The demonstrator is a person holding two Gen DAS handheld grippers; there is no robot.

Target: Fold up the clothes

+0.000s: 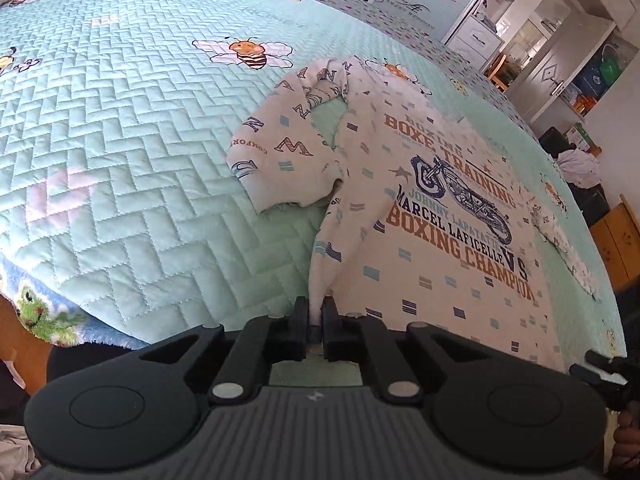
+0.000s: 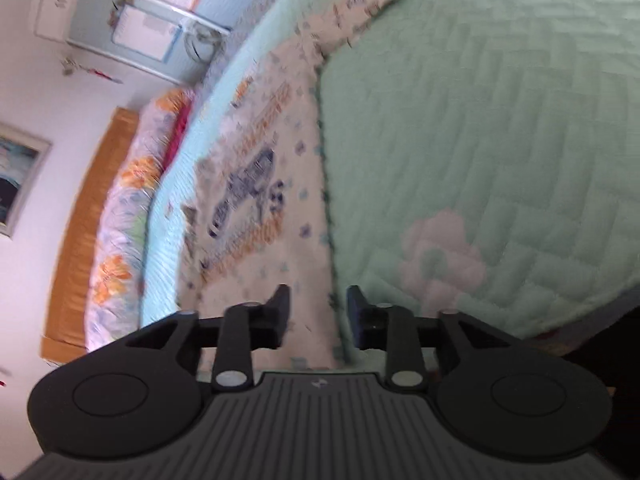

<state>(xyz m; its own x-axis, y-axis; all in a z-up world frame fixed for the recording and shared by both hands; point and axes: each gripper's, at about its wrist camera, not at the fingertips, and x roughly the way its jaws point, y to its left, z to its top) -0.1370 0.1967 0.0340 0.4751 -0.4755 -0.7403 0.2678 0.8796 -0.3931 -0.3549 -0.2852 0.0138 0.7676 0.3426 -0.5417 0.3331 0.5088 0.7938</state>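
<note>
A white long-sleeved shirt point(image 1: 440, 208) with a motorcycle print and "BOXING CHAMPION" lettering lies front-up on the mint quilted bedspread point(image 1: 120, 140). One sleeve point(image 1: 288, 148) is bent across the bed to the shirt's left. My left gripper point(image 1: 316, 308) is shut on the shirt's near side edge, and a ridge of cloth rises from between its pads. In the blurred right wrist view, my right gripper point(image 2: 318, 300) stands with its jaws apart over the shirt's point(image 2: 260, 200) other side edge. Cloth lies between the fingers, and the pads do not press on it.
The bedspread's point(image 2: 480, 120) near edge drops off just below the left gripper. White cabinets point(image 1: 560, 40) and a pile of clothes point(image 1: 576, 164) stand beyond the bed. A floral quilt point(image 2: 128, 200) and a wooden headboard point(image 2: 88, 220) run along the bed's head.
</note>
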